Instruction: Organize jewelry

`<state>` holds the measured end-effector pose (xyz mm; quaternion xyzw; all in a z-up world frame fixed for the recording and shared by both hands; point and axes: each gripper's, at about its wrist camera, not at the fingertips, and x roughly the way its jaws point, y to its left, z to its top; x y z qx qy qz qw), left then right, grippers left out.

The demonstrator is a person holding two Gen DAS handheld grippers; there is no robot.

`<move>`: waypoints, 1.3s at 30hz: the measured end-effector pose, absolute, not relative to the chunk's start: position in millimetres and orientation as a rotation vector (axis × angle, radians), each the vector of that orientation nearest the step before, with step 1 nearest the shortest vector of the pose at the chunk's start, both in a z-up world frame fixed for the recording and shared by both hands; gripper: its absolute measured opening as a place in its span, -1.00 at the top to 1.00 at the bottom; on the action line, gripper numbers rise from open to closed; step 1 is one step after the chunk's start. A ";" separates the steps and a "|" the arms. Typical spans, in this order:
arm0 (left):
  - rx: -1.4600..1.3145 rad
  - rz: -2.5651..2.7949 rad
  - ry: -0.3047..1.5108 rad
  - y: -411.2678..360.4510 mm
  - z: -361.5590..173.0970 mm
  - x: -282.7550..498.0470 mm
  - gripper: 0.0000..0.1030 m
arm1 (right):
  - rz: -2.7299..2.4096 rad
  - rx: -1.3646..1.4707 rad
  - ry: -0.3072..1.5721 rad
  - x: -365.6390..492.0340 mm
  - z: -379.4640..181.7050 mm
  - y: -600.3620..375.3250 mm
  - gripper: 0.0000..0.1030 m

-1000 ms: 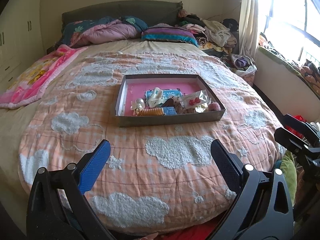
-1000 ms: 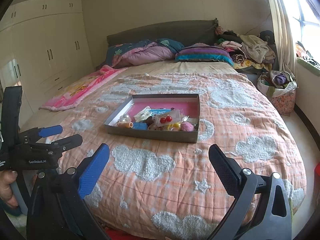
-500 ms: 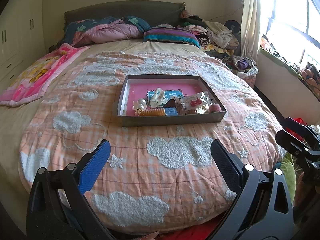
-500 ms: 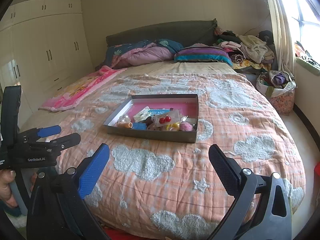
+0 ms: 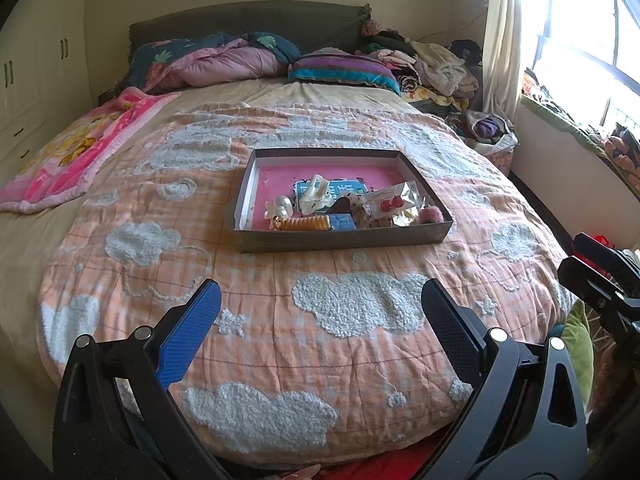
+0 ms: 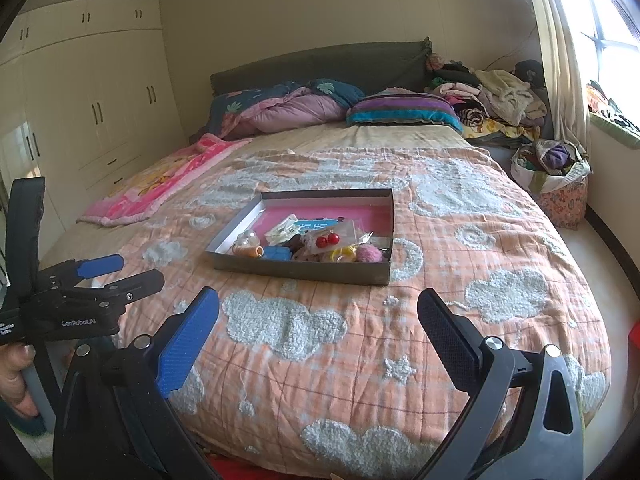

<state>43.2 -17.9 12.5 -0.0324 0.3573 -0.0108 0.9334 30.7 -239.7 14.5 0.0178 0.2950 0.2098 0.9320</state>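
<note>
A shallow grey box [image 5: 344, 238] with a pink floor sits mid-bed on the peach cloud quilt; it also shows in the right wrist view [image 6: 304, 270]. In it lie a white hair clip [image 5: 314, 196], an orange coil tie [image 5: 306, 224], red cherry earrings in a clear packet [image 5: 390, 204] and a pink pompom [image 5: 432, 214]. My left gripper [image 5: 320, 308] is open and empty, short of the box at the bed's foot. My right gripper [image 6: 318, 314] is open and empty, also short of the box. The left gripper shows in the right wrist view [image 6: 120, 272].
A pink blanket [image 5: 76, 152] lies at the bed's left. Pillows [image 5: 224, 64] and piled clothes [image 5: 432, 68] fill the head. A wardrobe [image 6: 88, 92] stands left, and a floral basket [image 6: 556, 188] on the floor right.
Both grippers have edged slightly towards the bed; the box looks a little nearer. Both stay open and empty.
</note>
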 end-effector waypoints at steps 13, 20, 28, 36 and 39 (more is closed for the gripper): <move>-0.062 -0.017 0.727 -17.5 12.7 44.1 -0.82 | 0.432 0.034 0.605 25.4 15.6 -240.3 -0.92; -0.058 -0.026 0.719 -19.5 13.4 43.6 -0.82 | 0.429 0.034 0.603 24.7 16.2 -240.3 -0.92; -0.071 -0.036 0.737 -17.6 6.5 45.1 -0.82 | 0.427 0.034 0.603 25.6 15.4 -240.3 -0.92; -0.073 -0.043 0.743 -18.4 1.2 44.9 -0.82 | 0.413 0.022 0.615 22.9 14.2 -237.8 -0.92; -0.055 -0.043 0.737 -21.5 1.2 42.9 -0.82 | 0.409 0.024 0.609 21.7 15.7 -238.9 -0.92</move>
